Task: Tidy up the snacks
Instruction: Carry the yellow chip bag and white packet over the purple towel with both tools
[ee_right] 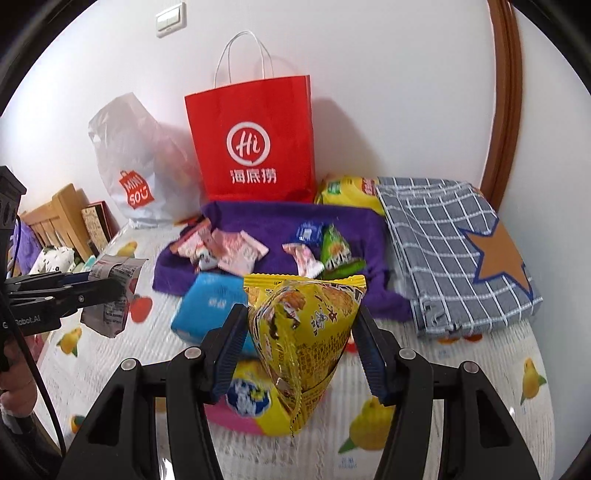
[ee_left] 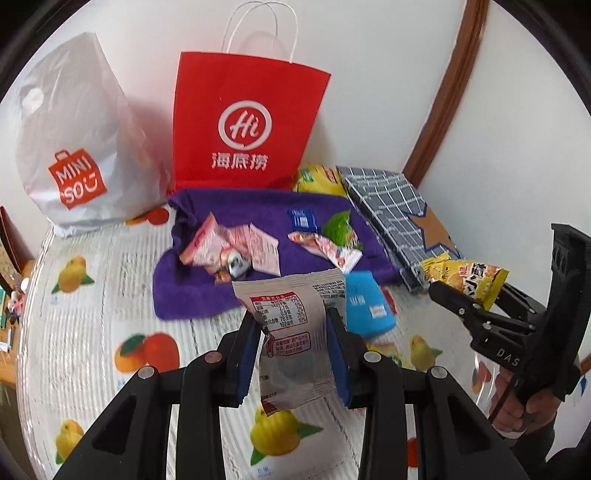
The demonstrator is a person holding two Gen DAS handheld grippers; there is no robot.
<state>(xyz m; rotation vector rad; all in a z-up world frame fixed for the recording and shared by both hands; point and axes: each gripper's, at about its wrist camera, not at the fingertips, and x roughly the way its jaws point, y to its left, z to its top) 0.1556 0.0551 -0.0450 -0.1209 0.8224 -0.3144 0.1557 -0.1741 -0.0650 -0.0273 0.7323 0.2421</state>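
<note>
White-walled corner with a fruit-print covered surface

Plain white walls (ee_right: pixel 369 74) meet at the far right corner, where a curved brown wooden trim (ee_right: pixel 506 110) rises. A pale light switch (ee_right: pixel 170 18) sits high on the far wall. The surface (ee_right: pixel 461 387) wears a clear ribbed cover printed with oranges and lemons. Past its left edge stands slatted wooden furniture (ee_right: pixel 55 214). Soft, even daylight fills the room.

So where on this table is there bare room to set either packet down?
Bare fruit-print tablecloth lies between the Miniso bag and the purple towel, reaching the near edge. A smaller patch sits in front of the checked cloth. The towel itself is crowded with small packets, and the blue pack blocks its front edge.
</note>
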